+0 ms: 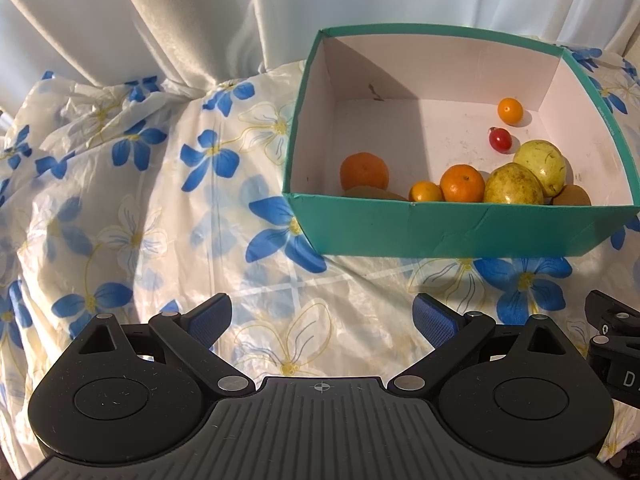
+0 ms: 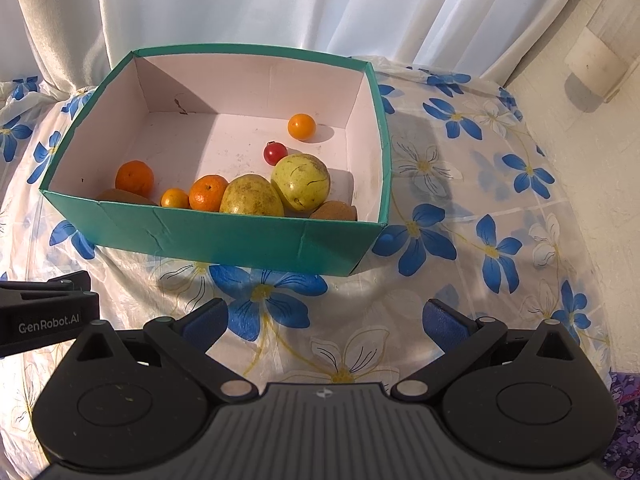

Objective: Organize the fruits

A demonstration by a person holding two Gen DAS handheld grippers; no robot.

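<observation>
A teal cardboard box point(image 1: 460, 228) point(image 2: 224, 240) stands on the flowered cloth. Inside lie two tangerines point(image 1: 364, 171) point(image 2: 208, 193), two yellow-green pears point(image 1: 514, 186) point(image 2: 301, 181), two small orange fruits point(image 1: 510, 111) point(image 2: 301, 126), a red cherry tomato point(image 1: 500, 139) point(image 2: 275, 153) and brown kiwis point(image 1: 572, 196) point(image 2: 334, 212) against the near wall. My left gripper point(image 1: 322, 316) is open and empty, in front of the box's left corner. My right gripper point(image 2: 325, 316) is open and empty, in front of the box's near wall. The box's near-wall floor is hidden.
A cloth with blue flowers point(image 1: 160, 208) point(image 2: 480, 220) covers the table. White curtains point(image 1: 160, 20) point(image 2: 280, 0) hang behind the box. A pale wall with a white fitting point(image 2: 596, 64) is at the far right. The other gripper's body shows at each view's edge.
</observation>
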